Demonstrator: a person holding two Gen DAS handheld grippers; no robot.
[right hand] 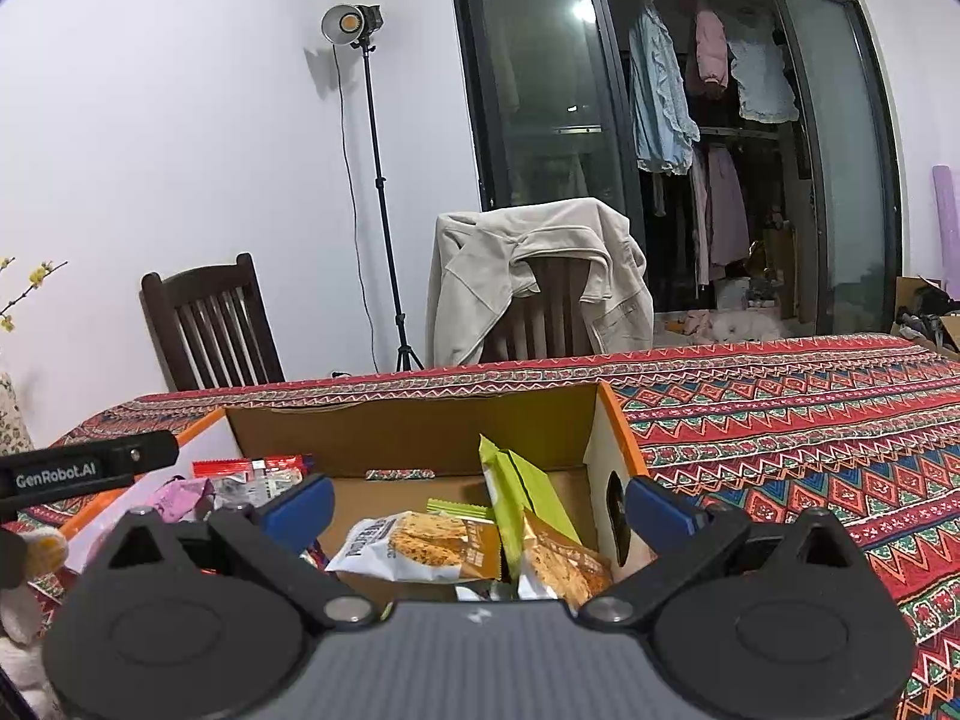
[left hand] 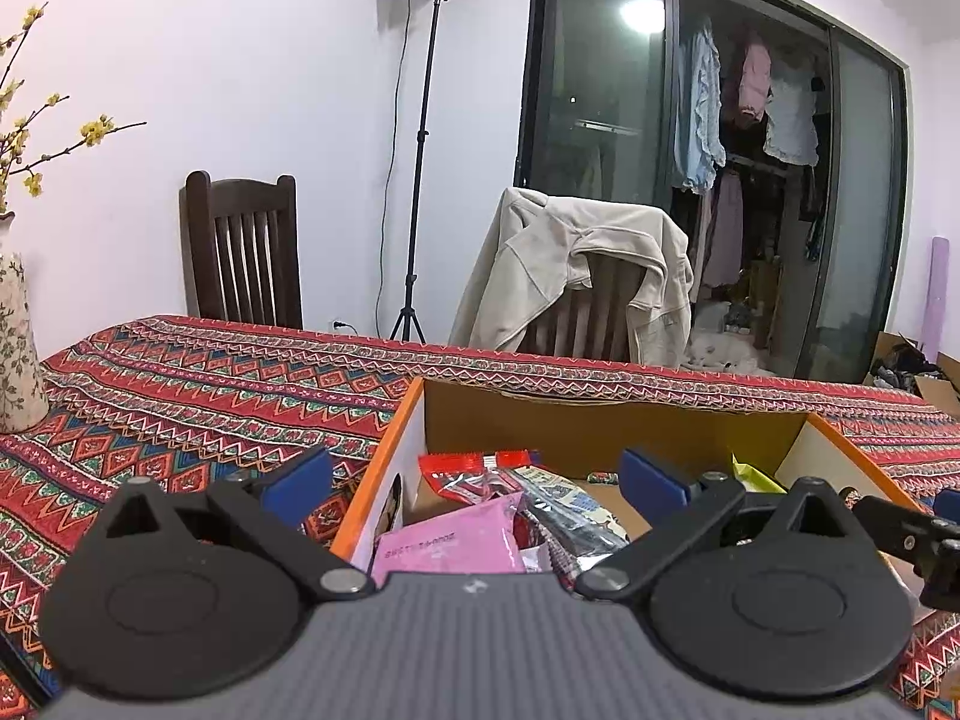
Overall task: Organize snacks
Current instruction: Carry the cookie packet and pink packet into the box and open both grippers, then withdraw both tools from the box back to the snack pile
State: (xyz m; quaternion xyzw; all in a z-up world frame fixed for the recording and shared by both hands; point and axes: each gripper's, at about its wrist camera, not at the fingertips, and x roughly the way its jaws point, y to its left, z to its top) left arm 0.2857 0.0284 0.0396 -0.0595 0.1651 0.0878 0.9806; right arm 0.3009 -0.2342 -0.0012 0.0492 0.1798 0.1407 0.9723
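Note:
An open cardboard box (left hand: 600, 414) with orange rims sits on the patterned tablecloth and shows in the right wrist view (right hand: 420, 426) too. Its left side holds a pink packet (left hand: 456, 540) and a red packet (left hand: 474, 468). Its right side holds green packets (right hand: 522, 498) and orange-and-white cracker packets (right hand: 420, 546). My left gripper (left hand: 477, 480) is open and empty above the box's left side. My right gripper (right hand: 480, 504) is open and empty above the right side. The left gripper's body (right hand: 84, 468) shows at the left of the right wrist view.
The table (left hand: 180, 384) carries a floral vase (left hand: 15, 342) at the far left. Two chairs stand behind it, a bare one (left hand: 243, 252) and one draped with a beige jacket (left hand: 576, 264). A light stand (left hand: 420, 150) is by the wall.

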